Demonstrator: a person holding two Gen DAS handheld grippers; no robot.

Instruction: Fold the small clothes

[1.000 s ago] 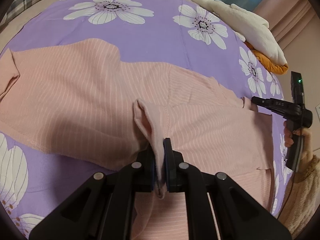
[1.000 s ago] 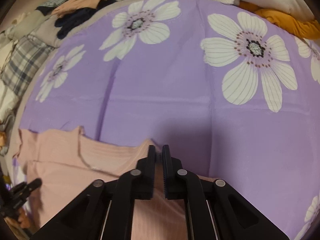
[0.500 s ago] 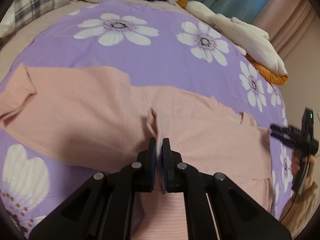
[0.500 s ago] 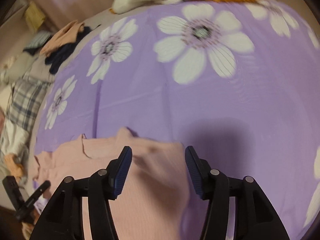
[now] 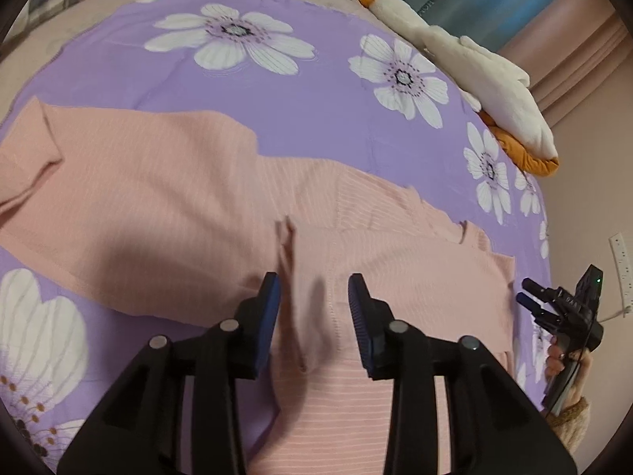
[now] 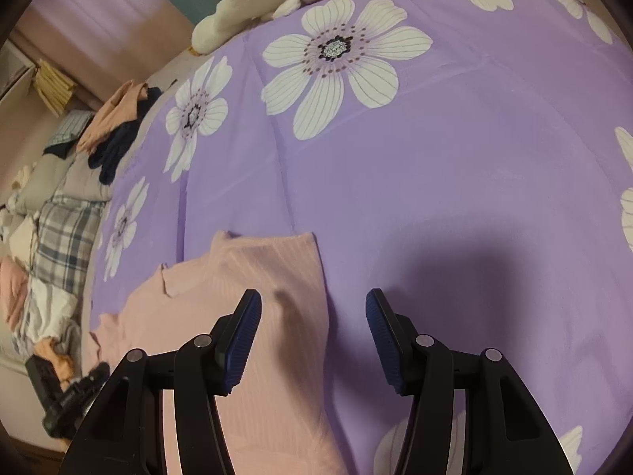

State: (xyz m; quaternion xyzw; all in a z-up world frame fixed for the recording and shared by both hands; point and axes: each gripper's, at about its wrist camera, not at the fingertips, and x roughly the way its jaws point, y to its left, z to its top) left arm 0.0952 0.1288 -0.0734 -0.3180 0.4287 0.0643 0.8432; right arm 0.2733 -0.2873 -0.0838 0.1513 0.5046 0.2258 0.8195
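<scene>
A pink ribbed garment (image 5: 158,182) lies spread flat on the purple flowered bedspread (image 5: 316,111). My left gripper (image 5: 314,304) hovers over its near middle with the jaws opening. A raised pleat of the pink cloth stands loose between the pads, and neither pad presses on it. In the right wrist view the garment's folded end (image 6: 277,277) lies under the left finger (image 6: 245,328). My right gripper (image 6: 312,316) is open and empty, straddling the cloth's right edge. A hand holds that same right gripper (image 5: 528,293) at the garment's far right end.
A white and orange plush toy (image 5: 494,91) lies along the bed's far right edge. A heap of clothes (image 6: 118,126) and a plaid blanket (image 6: 63,237) sit beyond the bedspread's left side. A power strip (image 5: 619,261) hangs on the wall.
The left jaws have parted and released the pinched pleat, which has slumped. The right jaws opened, and that gripper rolled and slid sideways to the garment's edge.
</scene>
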